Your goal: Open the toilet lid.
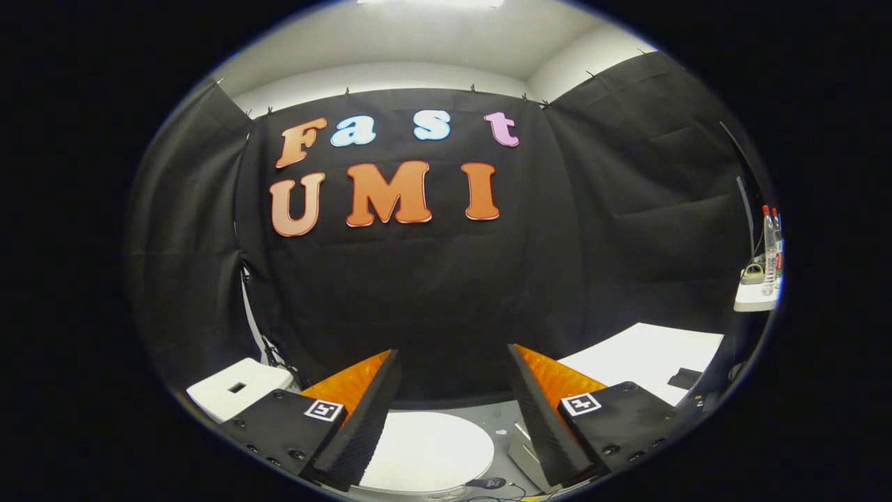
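Observation:
The white toilet lid (pixel 425 450) lies flat and closed, low down below and between my fingers, on the grey floor in front of the black cloth wall. My gripper (pixel 453 362) is open, its fingers spread wide with nothing between them. It hangs well above the lid, pointing toward the wall rather than down at the lid. The near part of the lid is hidden behind my left finger (pixel 369 411).
A white box (pixel 237 387) with a slot stands left of the fingers. A white table (pixel 648 355) with a small dark object sits to the right. Farther right, a shelf (pixel 756 296) holds bottles. Small dark items and a cable (pixel 488 482) lie on the floor by the lid.

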